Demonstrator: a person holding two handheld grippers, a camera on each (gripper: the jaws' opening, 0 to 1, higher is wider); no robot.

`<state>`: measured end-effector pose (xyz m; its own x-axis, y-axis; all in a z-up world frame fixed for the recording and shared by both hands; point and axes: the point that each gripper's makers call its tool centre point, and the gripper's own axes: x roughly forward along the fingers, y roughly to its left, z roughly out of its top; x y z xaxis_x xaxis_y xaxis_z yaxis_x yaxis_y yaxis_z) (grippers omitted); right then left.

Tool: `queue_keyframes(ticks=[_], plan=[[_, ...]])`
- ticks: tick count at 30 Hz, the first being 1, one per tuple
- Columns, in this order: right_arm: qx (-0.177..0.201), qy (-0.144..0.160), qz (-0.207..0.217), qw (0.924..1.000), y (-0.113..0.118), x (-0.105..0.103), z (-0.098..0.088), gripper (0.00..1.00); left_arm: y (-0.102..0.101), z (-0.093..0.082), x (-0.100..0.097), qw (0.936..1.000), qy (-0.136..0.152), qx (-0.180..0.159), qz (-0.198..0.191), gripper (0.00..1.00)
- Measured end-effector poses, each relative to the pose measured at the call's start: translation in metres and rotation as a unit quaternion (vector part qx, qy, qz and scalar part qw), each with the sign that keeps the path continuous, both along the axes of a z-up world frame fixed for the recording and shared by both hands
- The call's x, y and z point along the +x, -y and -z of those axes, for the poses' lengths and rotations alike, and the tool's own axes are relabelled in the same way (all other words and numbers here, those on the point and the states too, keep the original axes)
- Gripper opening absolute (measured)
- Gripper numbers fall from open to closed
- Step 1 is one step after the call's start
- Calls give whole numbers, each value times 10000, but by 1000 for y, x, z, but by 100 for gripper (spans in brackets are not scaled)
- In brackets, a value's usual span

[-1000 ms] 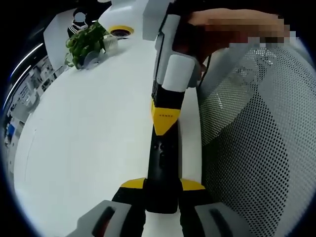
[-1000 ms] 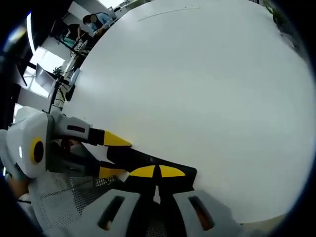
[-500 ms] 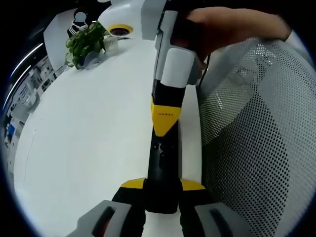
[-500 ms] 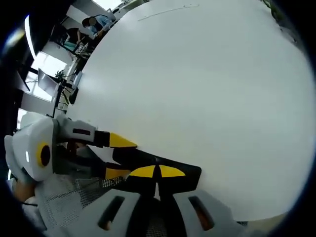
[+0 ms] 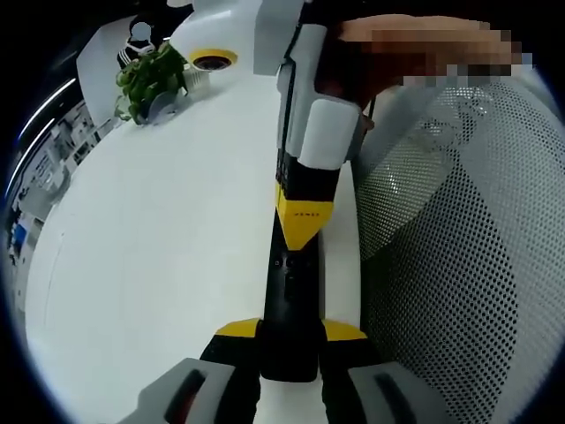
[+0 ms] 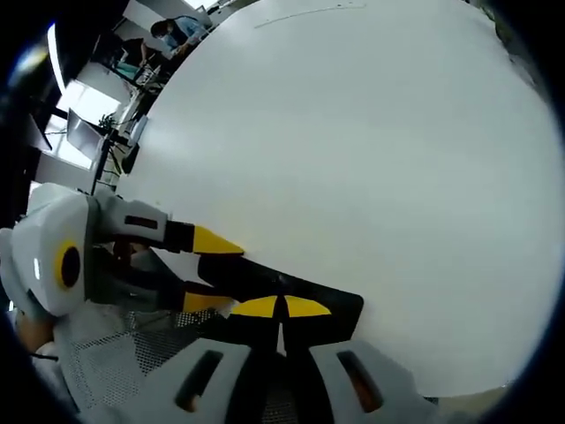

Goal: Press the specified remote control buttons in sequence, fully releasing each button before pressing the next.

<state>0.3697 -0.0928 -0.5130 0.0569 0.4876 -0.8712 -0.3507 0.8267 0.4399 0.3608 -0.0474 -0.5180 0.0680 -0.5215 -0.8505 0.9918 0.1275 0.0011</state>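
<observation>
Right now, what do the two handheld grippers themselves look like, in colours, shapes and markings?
The left gripper has pale grey jaw arms with dark slots, ending in yellow-topped black tips. The right gripper is built the same: grey arms, orange-lit slots, yellow tips. Seen from the left gripper view, the right gripper has a white housing, a black neck and a yellow wedge-shaped tip with small dark lettering.

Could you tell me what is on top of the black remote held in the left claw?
The right claw rests its closed yellow tips on the remote, just past a pair of small buttons. The button beneath the tips is covered, so which one cannot be told.
</observation>
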Motion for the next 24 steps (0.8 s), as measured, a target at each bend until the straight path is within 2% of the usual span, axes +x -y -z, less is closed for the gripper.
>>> queue_keyframes(ticks=[4,8,14,19,24], plan=[[-24,72,-66,9999,1,1,1,0,0,0,0,10000,-5,11,5,24],[131,-82,139,9998,2,1,1,0,0,0,0,10000,0,15,11,24],[9,75,-63,10000,0,-1,0,0,0,0,0,10000,6,7,6,24],[129,-62,116,9998,1,0,1,0,0,0,0,10000,10,13,12,25],[14,38,-85,10000,-1,0,0,0,0,0,0,10000,7,6,13,25]])
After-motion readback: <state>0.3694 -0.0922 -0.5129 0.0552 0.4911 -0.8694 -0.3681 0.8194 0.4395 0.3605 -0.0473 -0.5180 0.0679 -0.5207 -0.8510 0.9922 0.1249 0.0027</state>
